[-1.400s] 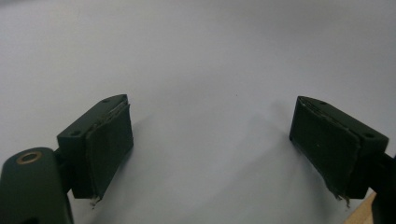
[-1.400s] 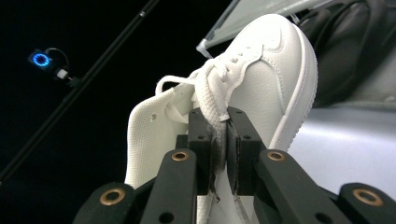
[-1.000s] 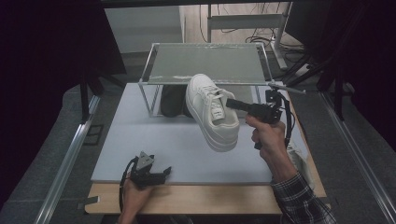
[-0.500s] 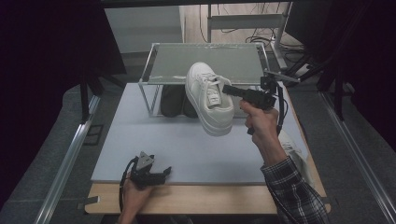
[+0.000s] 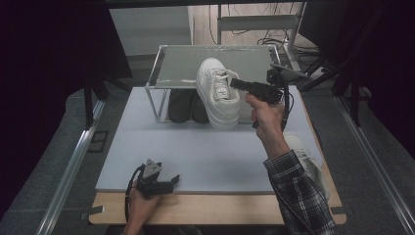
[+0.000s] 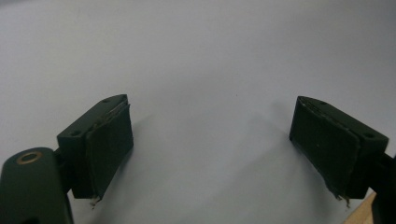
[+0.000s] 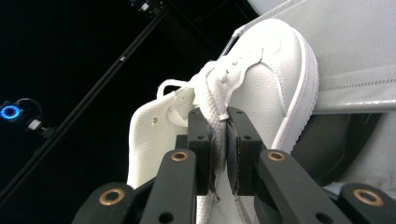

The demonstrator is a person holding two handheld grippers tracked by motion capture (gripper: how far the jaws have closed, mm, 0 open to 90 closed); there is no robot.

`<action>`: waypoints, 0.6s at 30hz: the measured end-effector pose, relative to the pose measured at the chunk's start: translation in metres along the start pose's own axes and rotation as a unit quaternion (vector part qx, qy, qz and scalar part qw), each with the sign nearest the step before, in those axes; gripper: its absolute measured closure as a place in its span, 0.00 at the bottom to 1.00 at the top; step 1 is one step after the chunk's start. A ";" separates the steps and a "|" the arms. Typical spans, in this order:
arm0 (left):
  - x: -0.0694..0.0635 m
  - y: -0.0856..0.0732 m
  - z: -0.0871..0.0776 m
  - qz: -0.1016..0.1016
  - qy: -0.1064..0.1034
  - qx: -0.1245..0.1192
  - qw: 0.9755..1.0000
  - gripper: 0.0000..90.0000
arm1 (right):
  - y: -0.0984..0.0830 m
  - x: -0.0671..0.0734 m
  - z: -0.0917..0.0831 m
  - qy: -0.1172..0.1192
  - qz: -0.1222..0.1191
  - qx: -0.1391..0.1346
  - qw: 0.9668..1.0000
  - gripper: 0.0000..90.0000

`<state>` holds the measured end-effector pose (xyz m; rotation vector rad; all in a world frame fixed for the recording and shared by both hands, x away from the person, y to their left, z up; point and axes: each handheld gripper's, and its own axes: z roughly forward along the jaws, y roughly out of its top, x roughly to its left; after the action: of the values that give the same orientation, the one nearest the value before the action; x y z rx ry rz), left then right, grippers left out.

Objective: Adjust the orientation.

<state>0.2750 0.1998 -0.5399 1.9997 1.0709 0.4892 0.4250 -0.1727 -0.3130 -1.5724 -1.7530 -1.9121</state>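
Pinching the white sneaker by its tongue, your right gripper held it above the rack; your left gripper rested released.

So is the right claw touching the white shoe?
Touching. In the right gripper view, the right claw pinches the tongue and laces of the white shoe between its pads.

Dark shoes half-hidden under shelf
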 end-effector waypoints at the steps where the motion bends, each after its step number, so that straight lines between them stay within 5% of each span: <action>1: 0.000 0.000 0.000 0.000 0.000 0.000 1.000 0.14 | 0.001 -0.001 0.002 -0.001 0.002 -0.002 1.000 0.91; 18: 0.000 0.000 0.000 -0.001 0.001 0.000 1.000 0.14 | 0.018 -0.010 0.037 -0.023 0.017 -0.018 0.999 0.90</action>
<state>0.2748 0.1997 -0.5399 1.9987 1.0741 0.4893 0.4637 -0.1545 -0.3154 -1.6593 -1.7069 -1.9188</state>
